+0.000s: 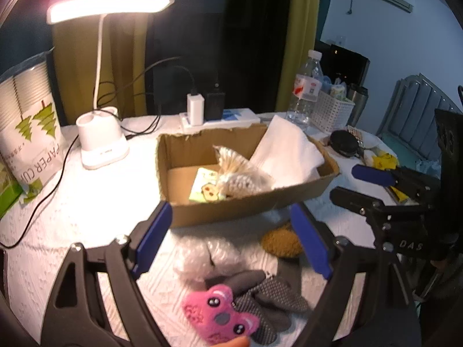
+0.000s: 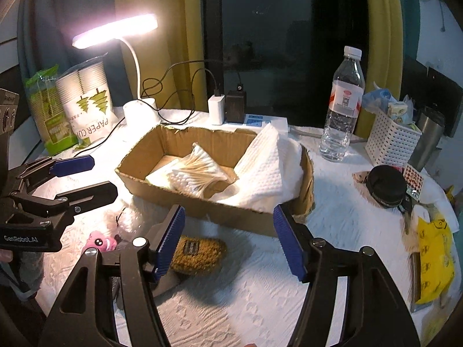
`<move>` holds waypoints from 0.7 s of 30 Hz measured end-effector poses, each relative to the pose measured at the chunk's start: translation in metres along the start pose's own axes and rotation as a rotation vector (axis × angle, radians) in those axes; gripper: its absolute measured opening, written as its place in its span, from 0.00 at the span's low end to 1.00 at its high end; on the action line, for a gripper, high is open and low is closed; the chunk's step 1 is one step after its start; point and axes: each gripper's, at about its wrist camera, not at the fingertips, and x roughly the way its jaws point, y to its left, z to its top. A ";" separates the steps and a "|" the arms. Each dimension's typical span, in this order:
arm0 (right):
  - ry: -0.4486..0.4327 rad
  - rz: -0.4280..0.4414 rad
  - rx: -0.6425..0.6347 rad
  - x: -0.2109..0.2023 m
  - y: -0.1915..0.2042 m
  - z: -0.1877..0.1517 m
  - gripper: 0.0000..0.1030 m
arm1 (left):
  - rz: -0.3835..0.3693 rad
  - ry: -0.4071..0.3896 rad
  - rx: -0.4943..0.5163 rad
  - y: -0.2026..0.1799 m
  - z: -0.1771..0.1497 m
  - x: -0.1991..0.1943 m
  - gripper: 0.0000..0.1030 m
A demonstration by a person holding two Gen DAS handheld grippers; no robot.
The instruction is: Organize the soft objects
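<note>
I see one cardboard box (image 2: 202, 202) holding one bag of cotton swabs (image 2: 199, 170) and one white towel (image 2: 260, 167). In front of the box: one pink plush (image 1: 220, 318), one mustard pouch (image 2: 199, 256), grey gloves (image 1: 266, 297). My left gripper (image 1: 231, 240) and right gripper (image 2: 228, 240) gape wide, empty.

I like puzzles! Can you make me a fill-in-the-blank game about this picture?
1. The cotton swabs lie inside the cardboard ____.
2. The fuzzy toy by the glove is colored ____.
3. The lamp is switched ____.
4. Both grippers, left and right, are ____.

Answers: box, pink, on, open
</note>
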 end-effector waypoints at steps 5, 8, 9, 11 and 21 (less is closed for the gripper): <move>0.016 0.009 0.001 0.002 0.006 -0.010 0.65 | 0.006 0.021 -0.013 0.007 -0.014 0.000 0.83; 0.028 0.012 0.008 0.005 0.008 -0.016 0.65 | 0.007 0.032 -0.019 0.010 -0.022 0.001 0.83; 0.035 0.014 0.011 0.007 0.009 -0.019 0.65 | 0.007 0.036 -0.021 0.012 -0.025 0.002 0.83; 0.044 0.016 0.013 0.010 0.010 -0.022 0.65 | 0.009 0.044 -0.024 0.014 -0.030 0.003 0.83; 0.075 0.030 0.023 0.027 0.016 -0.030 0.65 | 0.018 0.073 -0.045 0.027 -0.040 0.012 0.83</move>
